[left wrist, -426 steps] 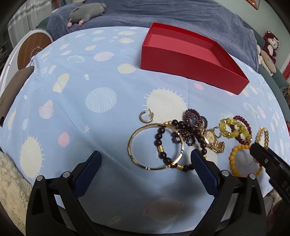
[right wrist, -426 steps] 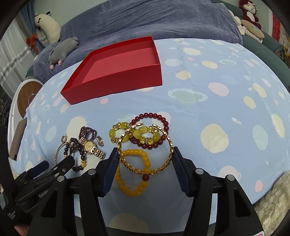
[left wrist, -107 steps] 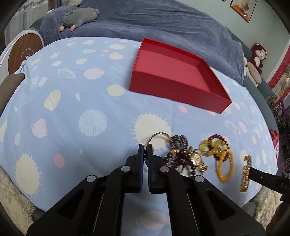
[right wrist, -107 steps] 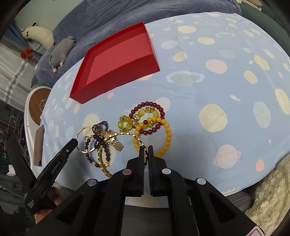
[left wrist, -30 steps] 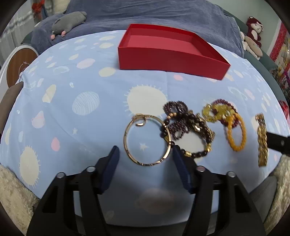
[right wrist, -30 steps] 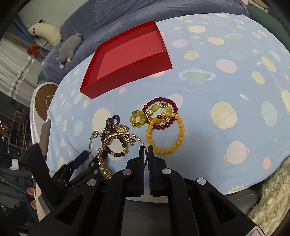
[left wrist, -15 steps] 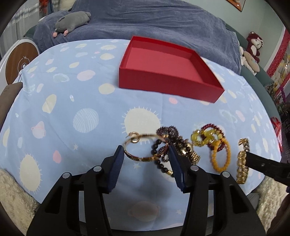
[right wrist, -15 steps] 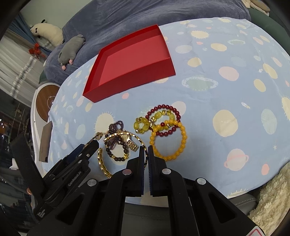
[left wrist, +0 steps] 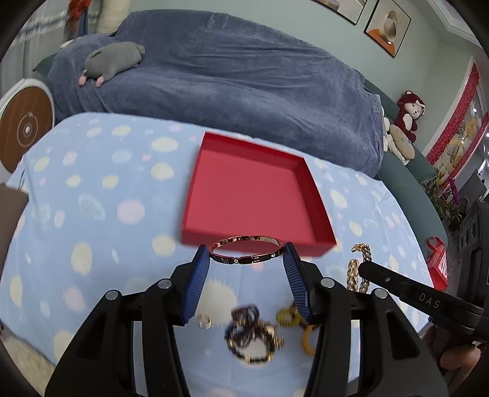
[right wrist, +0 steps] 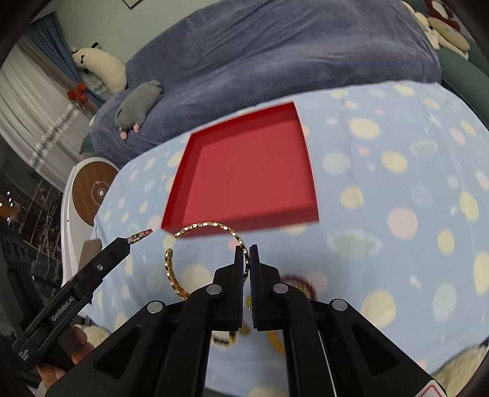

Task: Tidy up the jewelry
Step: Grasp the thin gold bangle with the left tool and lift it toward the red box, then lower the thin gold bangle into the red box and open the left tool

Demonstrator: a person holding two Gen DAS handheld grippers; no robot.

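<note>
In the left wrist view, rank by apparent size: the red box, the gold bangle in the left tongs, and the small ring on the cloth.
1. red box, largest by far.
2. gold bangle, held in the left tongs; being nearest the camera enlarges it.
3. small ring, smallest, blurred on the tablecloth.

A sofa [left wrist: 244, 85] under a dark blue throw fills the back of the room, and all else is placed from it. On its left end lies a grey plush [left wrist: 111, 61]; beyond that end a white plush [right wrist: 104, 67] leans by pale curtains [right wrist: 27, 100] tied with a red bow. On its right end sit a dark red plush monkey [left wrist: 409, 113] and pale cushions. Above it, framed pictures [left wrist: 386, 26] hang on a pale green wall. In front of it stands a table in a light blue cloth [left wrist: 91, 198] with pastel spots. Left of the table stands a round wood-faced disc [left wrist: 26, 129] with a white rim.
</note>
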